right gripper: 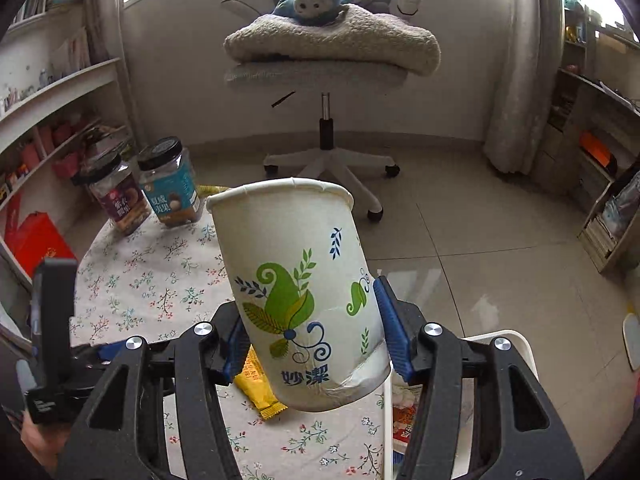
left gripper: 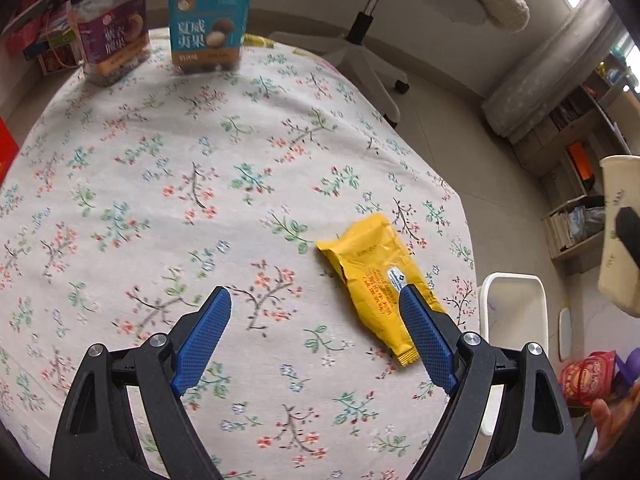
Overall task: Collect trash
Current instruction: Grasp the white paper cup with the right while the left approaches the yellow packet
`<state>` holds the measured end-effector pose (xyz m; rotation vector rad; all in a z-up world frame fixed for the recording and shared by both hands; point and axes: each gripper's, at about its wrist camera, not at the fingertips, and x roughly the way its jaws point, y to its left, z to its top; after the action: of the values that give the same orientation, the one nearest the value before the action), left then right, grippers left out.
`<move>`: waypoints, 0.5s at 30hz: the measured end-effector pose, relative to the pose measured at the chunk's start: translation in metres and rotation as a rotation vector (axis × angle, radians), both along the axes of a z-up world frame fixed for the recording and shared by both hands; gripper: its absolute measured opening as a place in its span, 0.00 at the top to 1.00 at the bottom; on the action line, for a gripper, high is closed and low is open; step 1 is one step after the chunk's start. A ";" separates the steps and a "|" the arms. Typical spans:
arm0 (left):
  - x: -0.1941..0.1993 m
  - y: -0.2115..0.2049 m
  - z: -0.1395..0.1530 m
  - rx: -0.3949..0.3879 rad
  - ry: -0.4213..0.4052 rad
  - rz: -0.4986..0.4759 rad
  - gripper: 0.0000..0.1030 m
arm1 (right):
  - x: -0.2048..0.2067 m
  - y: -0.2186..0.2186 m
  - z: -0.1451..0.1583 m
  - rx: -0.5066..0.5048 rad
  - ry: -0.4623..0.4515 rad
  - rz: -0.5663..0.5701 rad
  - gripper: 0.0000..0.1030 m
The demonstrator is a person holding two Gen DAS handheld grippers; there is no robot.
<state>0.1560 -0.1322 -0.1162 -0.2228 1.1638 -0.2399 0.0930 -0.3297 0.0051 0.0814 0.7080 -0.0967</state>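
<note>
— So, where is the trash?

— One piece, a yellow wrapper (left gripper: 378, 286), lies flat on the flowered surface (left gripper: 160, 184) near its right edge. The left gripper (left gripper: 316, 336) hangs over it with jaws spread wide; the right blue finger covers part of the wrapper's lower half, so I cannot tell whether it touches.

— And the other piece?

— A paper cup (right gripper: 304, 300), tilted, rim away from the camera, is pinched low on its body by the right gripper (right gripper: 310, 344). The wall looks dented near the base. From the left wrist view only a cut-off strip of the cup shows at the frame's right edge.

— Is there a bin?

— A white bin (left gripper: 514, 312) stands just beside the surface. Its inside is mostly hidden; from the right wrist view some printed packaging shows in it, too blocked by the gripper to read.

— Anything else?

— Two jars (left gripper: 160, 20) at the surface's far edge, lids cropped in the left view, and a chair (right gripper: 328, 64) beyond.
</note>
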 end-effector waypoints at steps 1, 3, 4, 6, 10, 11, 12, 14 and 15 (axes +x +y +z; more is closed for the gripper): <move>0.003 -0.009 -0.009 -0.008 0.034 0.031 0.19 | -0.003 -0.004 0.002 0.000 -0.005 -0.009 0.48; 0.008 -0.022 -0.025 -0.048 0.111 0.102 0.19 | -0.007 -0.013 0.003 0.009 -0.014 -0.025 0.48; 0.011 -0.027 -0.031 -0.064 0.140 0.131 0.19 | -0.009 -0.019 0.004 0.023 -0.018 -0.032 0.48; 0.017 -0.043 -0.037 -0.051 0.168 0.175 0.19 | -0.013 -0.026 0.006 0.042 -0.025 -0.044 0.48; 0.032 -0.077 -0.053 0.064 0.233 0.174 0.11 | -0.017 -0.036 0.010 0.055 -0.043 -0.065 0.48; 0.034 -0.084 -0.056 0.100 0.236 0.165 0.10 | -0.017 -0.039 0.011 0.059 -0.044 -0.071 0.48; 0.034 -0.090 -0.056 0.132 0.226 0.152 0.08 | -0.018 -0.042 0.012 0.065 -0.045 -0.078 0.48; 0.033 -0.099 -0.059 0.192 0.211 0.090 0.08 | -0.016 -0.045 0.012 0.084 -0.047 -0.086 0.48; 0.030 -0.100 -0.058 0.208 0.189 0.060 0.13 | -0.015 -0.045 0.013 0.094 -0.046 -0.085 0.48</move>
<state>0.1861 -0.2326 -0.1743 -0.0982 1.3578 -0.0446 0.0781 -0.3743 0.0177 0.2029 0.6627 -0.1429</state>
